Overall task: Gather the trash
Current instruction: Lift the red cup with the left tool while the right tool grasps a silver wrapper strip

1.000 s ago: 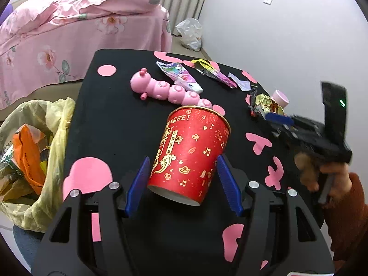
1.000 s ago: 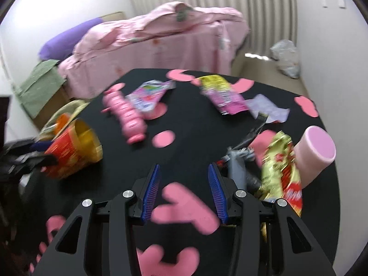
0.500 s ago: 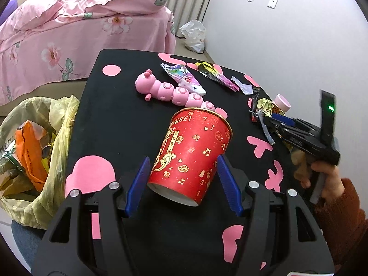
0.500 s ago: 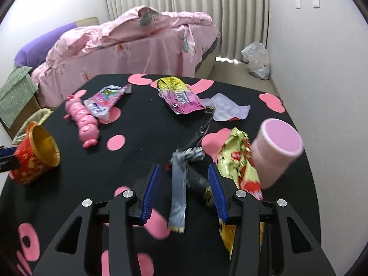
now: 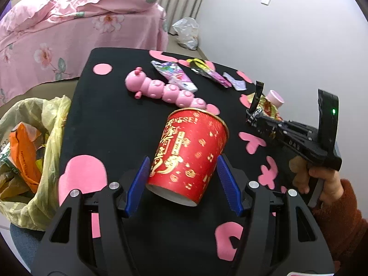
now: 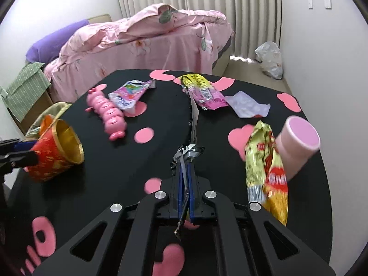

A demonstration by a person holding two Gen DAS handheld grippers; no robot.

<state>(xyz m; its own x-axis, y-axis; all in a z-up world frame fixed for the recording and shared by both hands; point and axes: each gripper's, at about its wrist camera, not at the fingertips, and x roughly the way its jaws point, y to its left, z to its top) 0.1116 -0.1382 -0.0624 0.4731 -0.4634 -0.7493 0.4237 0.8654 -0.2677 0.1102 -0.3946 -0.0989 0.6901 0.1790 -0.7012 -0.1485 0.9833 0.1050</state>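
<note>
My left gripper (image 5: 182, 172) is shut on a red paper cup (image 5: 188, 151) with gold print, held tilted above the black table (image 5: 110, 119); the cup also shows in the right wrist view (image 6: 57, 151). My right gripper (image 6: 186, 168) is shut on a thin silver-and-black wrapper strip (image 6: 194, 124) that sticks up past the fingertips; it also shows in the left wrist view (image 5: 256, 99). A gold-and-red snack wrapper (image 6: 266, 170) lies at the right, beside a pink cup (image 6: 299, 142).
A yellow trash bag (image 5: 34, 151) with rubbish hangs open at the table's left edge. A pink caterpillar toy (image 6: 105, 112), a pink-white wrapper (image 6: 131, 94), a yellow-pink wrapper (image 6: 202, 90) and a clear plastic scrap (image 6: 248, 104) lie farther back. A pink bed (image 6: 142, 41) stands behind.
My right gripper has closed on the wrapper strip and lifted it off the table. My left gripper still holds the red cup, nearly in the same place.
</note>
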